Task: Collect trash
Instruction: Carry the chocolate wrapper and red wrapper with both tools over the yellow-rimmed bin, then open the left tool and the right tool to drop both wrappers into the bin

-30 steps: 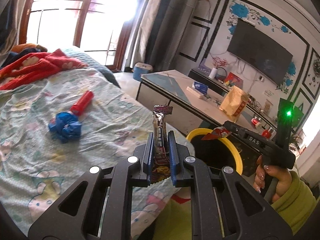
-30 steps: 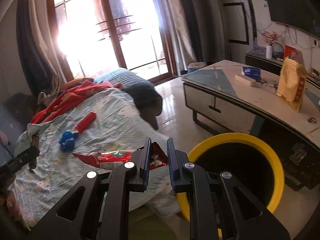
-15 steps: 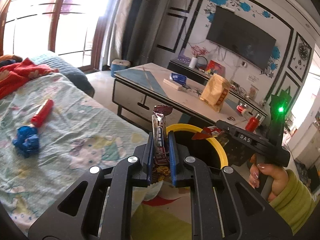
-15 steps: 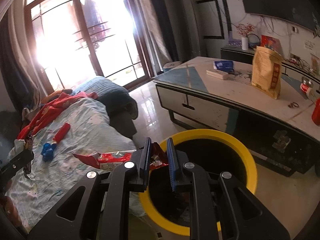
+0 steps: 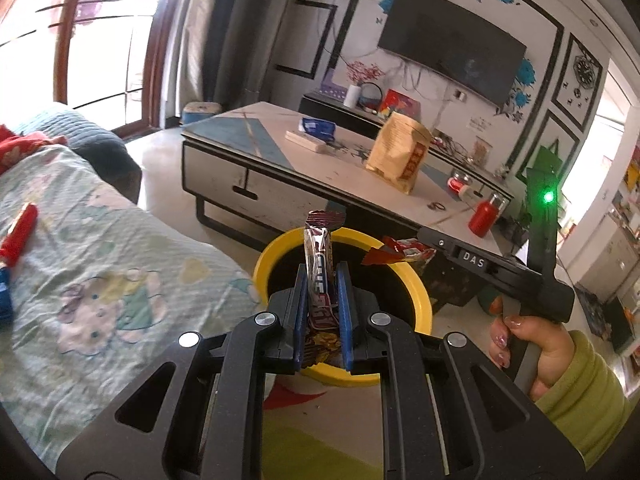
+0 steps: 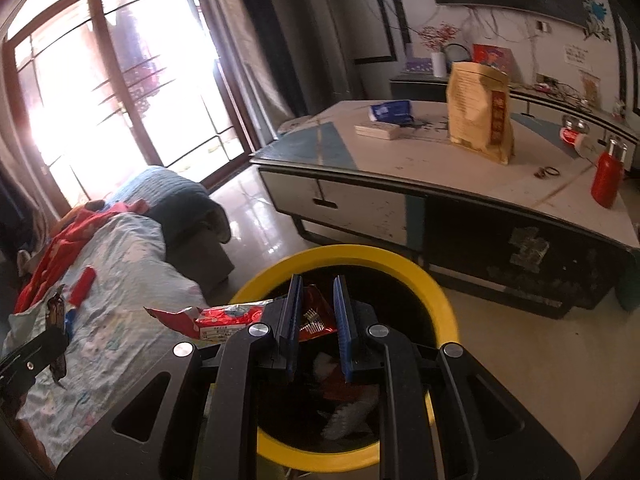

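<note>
L gripper clamped on upright brown snack wrapper; R gripper pinched red wrapper, grip edge unclear. Both over yellow-rimmed bin w/ trash inside.

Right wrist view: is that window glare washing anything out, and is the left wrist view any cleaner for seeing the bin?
Right wrist view: the window is blown out white, but the yellow bin and red wrapper stay readable. Left wrist view: less glare, only at the upper left; the bin rim and brown wrapper are sharp, while fisheye bending curves the coffee table.
</note>
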Motion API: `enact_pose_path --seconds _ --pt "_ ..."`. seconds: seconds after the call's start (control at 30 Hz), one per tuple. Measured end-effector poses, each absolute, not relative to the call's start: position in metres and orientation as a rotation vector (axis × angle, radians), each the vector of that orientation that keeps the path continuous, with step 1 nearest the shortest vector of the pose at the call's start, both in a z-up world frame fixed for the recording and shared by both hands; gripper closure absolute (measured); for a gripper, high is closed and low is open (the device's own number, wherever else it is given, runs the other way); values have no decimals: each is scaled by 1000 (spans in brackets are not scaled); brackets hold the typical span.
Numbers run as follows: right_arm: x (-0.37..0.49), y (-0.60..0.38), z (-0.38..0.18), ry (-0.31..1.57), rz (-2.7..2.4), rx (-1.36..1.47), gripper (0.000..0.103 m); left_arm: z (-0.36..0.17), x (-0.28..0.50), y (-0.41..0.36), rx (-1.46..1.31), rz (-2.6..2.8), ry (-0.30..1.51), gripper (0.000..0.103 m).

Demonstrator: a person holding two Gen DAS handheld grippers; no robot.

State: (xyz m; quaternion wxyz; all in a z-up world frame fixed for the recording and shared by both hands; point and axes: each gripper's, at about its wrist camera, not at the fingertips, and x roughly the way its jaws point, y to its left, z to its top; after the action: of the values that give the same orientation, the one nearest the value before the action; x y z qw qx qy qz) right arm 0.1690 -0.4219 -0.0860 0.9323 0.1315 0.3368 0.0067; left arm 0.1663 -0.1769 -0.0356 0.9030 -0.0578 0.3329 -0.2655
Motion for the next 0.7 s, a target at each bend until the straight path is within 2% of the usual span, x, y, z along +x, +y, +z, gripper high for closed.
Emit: enact_pose_path --seconds 0.7 --pt "176 -463 -123 756 -32 402 85 -89 205 -229 -91 -652 819 93"
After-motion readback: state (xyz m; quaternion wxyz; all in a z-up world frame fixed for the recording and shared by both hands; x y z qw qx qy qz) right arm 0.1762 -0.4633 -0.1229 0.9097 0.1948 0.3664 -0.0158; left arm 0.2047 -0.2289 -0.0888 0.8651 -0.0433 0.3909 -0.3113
